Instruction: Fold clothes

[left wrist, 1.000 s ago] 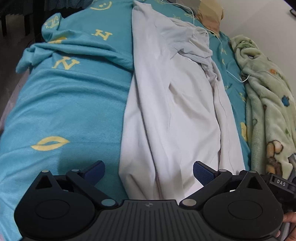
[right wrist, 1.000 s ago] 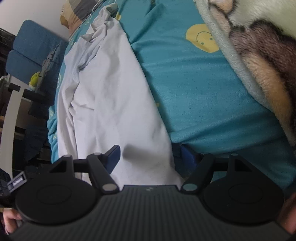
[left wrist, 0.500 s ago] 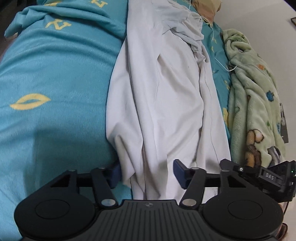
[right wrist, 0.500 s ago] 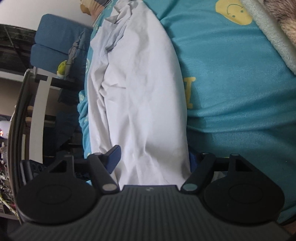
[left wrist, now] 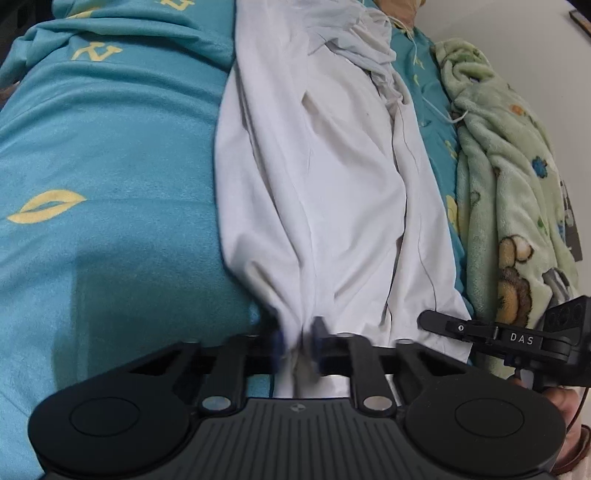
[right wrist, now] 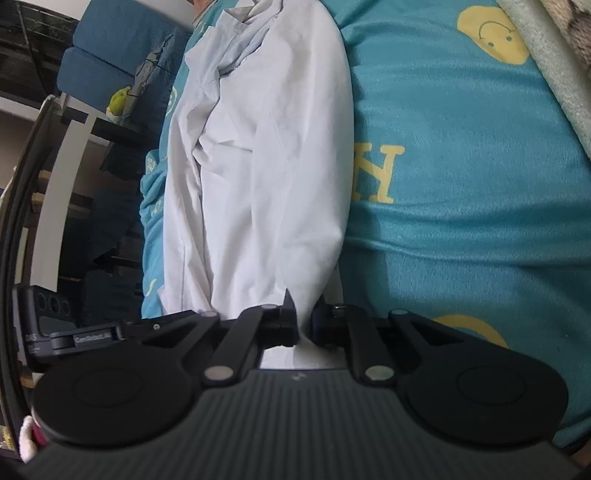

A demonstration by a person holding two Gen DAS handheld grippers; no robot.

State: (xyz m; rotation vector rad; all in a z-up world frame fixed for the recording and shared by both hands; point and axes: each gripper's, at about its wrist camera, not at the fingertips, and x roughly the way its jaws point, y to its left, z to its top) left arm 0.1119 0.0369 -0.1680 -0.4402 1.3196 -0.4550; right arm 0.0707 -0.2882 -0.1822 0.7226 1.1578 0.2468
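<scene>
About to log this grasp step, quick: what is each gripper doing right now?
Left gripper: shut on the near edge of the long white cotton garment.
Right gripper: shut on the same garment's near edge.

I am working in a home bedroom: a bed under a teal sheet (left wrist: 110,155) printed with yellow letters and smiley faces, a green cartoon-print fleece blanket (left wrist: 517,206) along its right side by a pale wall (left wrist: 517,33), and blue upholstered seating (right wrist: 110,55) at far left.
</scene>
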